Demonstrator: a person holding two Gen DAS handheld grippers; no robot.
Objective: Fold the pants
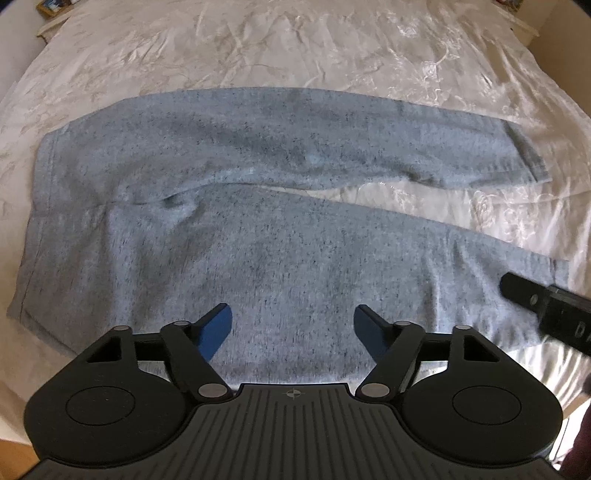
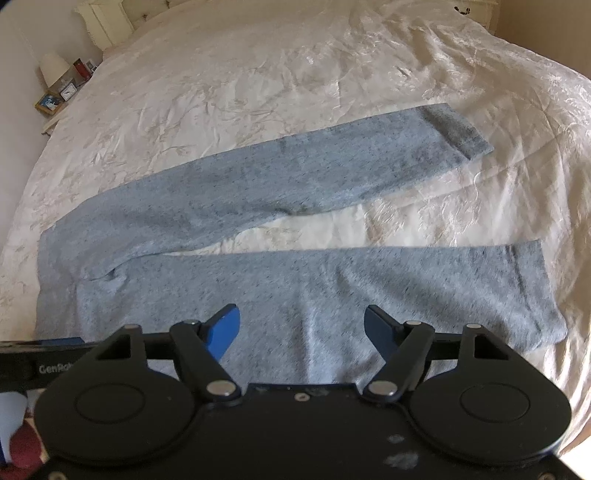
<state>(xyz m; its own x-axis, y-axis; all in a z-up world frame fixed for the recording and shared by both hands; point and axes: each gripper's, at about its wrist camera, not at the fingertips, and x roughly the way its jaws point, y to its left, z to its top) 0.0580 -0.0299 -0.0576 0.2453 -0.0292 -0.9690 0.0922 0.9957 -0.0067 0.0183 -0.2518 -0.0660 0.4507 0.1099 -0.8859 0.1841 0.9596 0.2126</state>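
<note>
Grey-blue sweatpants (image 1: 258, 229) lie flat on a white bedspread (image 1: 295, 48), waistband at the left, both legs running right and spread in a V. My left gripper (image 1: 291, 317) is open and empty, hovering over the near leg's thigh. My right gripper (image 2: 301, 321) is open and empty over the near leg (image 2: 332, 288), nearer its cuff (image 2: 532, 288). The far leg's cuff (image 2: 454, 129) lies at the upper right. The right gripper also shows in the left wrist view (image 1: 546, 306) at the right edge.
A nightstand (image 2: 59, 99) with a lamp, clock and small frames stands left of the bed by the headboard (image 2: 107, 22). The bedspread (image 2: 258, 74) stretches wide beyond the pants. The bed's near edge lies just under the grippers.
</note>
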